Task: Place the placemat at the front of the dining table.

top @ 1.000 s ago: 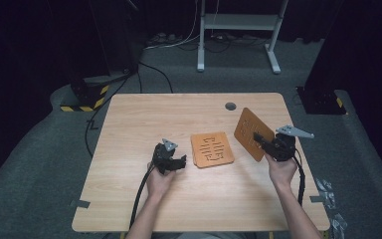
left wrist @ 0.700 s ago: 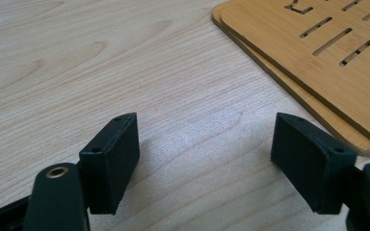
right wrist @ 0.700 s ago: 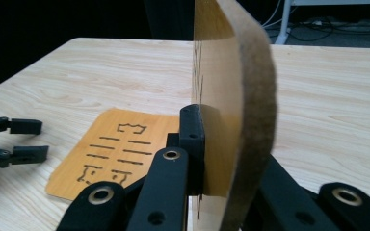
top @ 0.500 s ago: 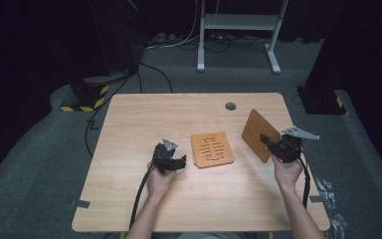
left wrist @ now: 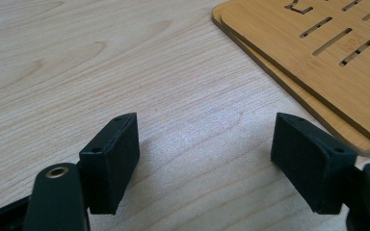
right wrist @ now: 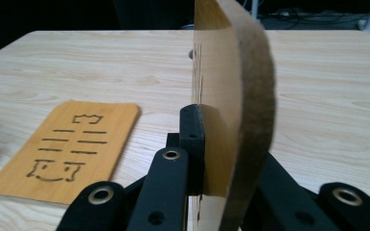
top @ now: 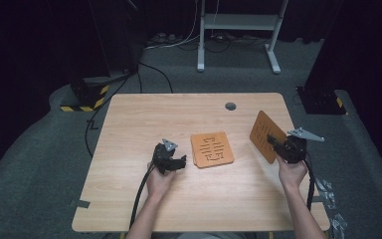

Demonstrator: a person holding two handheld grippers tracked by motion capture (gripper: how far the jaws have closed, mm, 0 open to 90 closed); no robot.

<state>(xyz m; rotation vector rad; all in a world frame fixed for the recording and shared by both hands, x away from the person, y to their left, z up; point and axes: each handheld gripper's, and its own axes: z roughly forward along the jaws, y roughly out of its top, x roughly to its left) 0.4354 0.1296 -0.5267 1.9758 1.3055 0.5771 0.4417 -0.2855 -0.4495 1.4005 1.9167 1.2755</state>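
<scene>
The right gripper (top: 278, 145) had its jaws pressed together on the lower edge of a thin bamboo coaster (top: 265, 134), holding it off the wooden table (top: 144, 119) and tilted up on edge near the table's right side. In the right gripper view that coaster (right wrist: 231, 96) stood edge-on between the black jaws, its slotted face turned toward the left of the view; gripping by the rim probably kept the flat faces free, so the piece could be laid down flat or stacked. The left gripper (top: 171, 162) rested low on the table just to the left of the remaining coasters (top: 212, 149), its jaws spread wide with nothing between them; the left gripper view showed bare wood grain between the two pads (left wrist: 111, 161). There a stack of two coasters (left wrist: 313, 57) lay flat, one on the other, slightly offset. Parking the empty gripper beside that stack likely kept it ready to steady or take the next piece. No container stood on the table; a small dark round grommet (top: 230, 106) sat near the far edge, well apart from the work.
</scene>
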